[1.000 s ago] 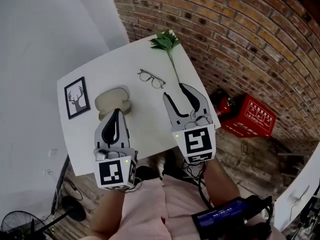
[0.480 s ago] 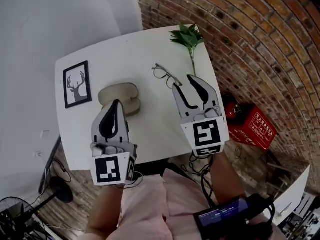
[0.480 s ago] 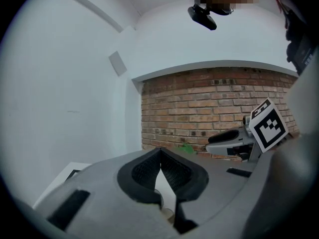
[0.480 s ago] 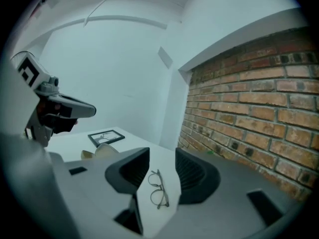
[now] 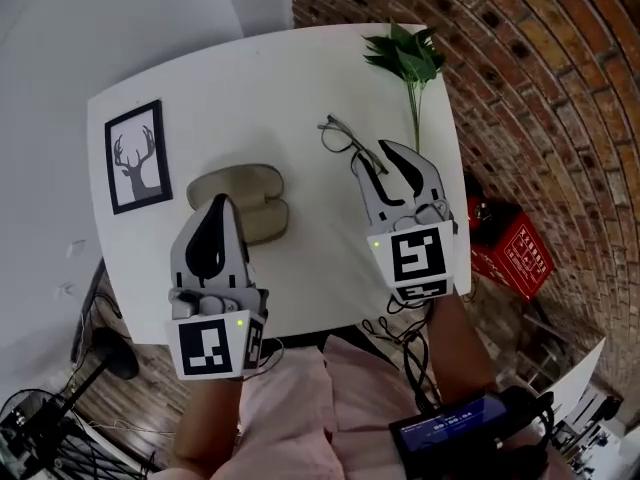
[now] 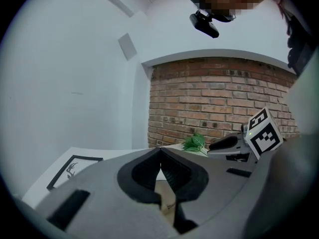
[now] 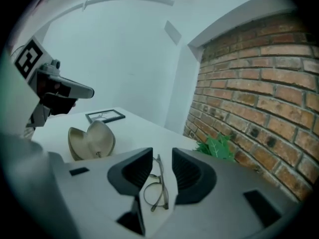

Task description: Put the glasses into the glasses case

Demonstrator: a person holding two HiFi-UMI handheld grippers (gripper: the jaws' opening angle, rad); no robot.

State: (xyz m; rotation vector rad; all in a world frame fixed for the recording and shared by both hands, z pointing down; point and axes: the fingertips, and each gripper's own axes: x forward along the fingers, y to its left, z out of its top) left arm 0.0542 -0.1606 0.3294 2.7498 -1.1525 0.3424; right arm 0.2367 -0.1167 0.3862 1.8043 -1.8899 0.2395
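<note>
Lining up: right claw (image 5: pixel 369 152), jaws apart though just narrowing, is framing the glasses (image 5: pixel 345 136) on the tabletop (image 5: pixel 250 98), untouched; a gentle squeeze on the frame is looking best. Left claw (image 5: pixel 220 204), pressed together, is hovering near the open case (image 5: pixel 245 183).

Counter (image 5: pixel 300 78): white top, smooth, matt to low sheen, no grain showing

Glasses (image 5: pixel 346 140): thin dark metal wire frame, clear lenses

Glasses case (image 5: pixel 238 196): beige shell, smooth and matt outside; the inside looks equally dull from the right gripper view

Picture frame (image 5: pixel 133 155): black matt moulding round a white paper print

Leafy sprig (image 5: pixel 405 56): green leaves with slight gloss; real or plastic cannot be told

Wall (image 5: pixel 540 78): bare red brick, rough, recessed mortar joints

Crate (image 5: pixel 512 253): red, hard plastic look

Left gripper (image 5: pixel 219 202): grey matt plastic body, fingers (image 6: pixel 174 171) faced with black ribbed rubbery pads
</note>
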